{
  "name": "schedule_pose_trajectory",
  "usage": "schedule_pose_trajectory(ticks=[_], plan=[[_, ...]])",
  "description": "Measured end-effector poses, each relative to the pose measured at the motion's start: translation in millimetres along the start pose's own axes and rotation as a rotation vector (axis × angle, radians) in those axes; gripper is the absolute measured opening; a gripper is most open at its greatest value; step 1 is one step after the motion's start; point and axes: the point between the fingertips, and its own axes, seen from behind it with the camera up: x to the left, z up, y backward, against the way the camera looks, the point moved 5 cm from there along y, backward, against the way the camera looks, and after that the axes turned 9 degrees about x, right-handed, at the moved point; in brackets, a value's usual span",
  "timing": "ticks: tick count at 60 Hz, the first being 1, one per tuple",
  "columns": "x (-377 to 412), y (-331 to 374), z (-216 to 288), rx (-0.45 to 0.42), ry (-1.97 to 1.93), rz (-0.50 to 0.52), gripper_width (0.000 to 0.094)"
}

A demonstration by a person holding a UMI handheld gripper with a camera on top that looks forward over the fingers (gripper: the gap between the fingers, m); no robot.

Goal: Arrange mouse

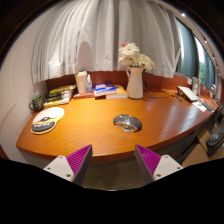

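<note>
The gripper (pixel 113 160) hangs over the near edge of a smooth, curved wooden table (pixel 95 130), fingers wide apart with nothing between them. Far ahead to its left lies a round white plate (pixel 46 121). Straight ahead sits a shiny round metal dish (pixel 127 122). Beyond it stands a white vase (pixel 135 82) of flowers. I cannot make out a mouse, so its direction cannot be told.
</note>
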Motion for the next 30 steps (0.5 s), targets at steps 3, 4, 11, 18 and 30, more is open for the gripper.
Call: schedule_pose_trajectory(ticks=[3,4,11,18,30], plan=[[-15,-18,7,0.004,0.019,-0.005,0.0861],[-20,-24,9,0.005,0.023,-0.006,0.0857],[-46,-69,27,0.010,0.048,0.016,0.0846],[-65,-111,42,0.036,0.074,0.043,0.0848],[-82,-160,72,0.072,0.069,0.111,0.0860]])
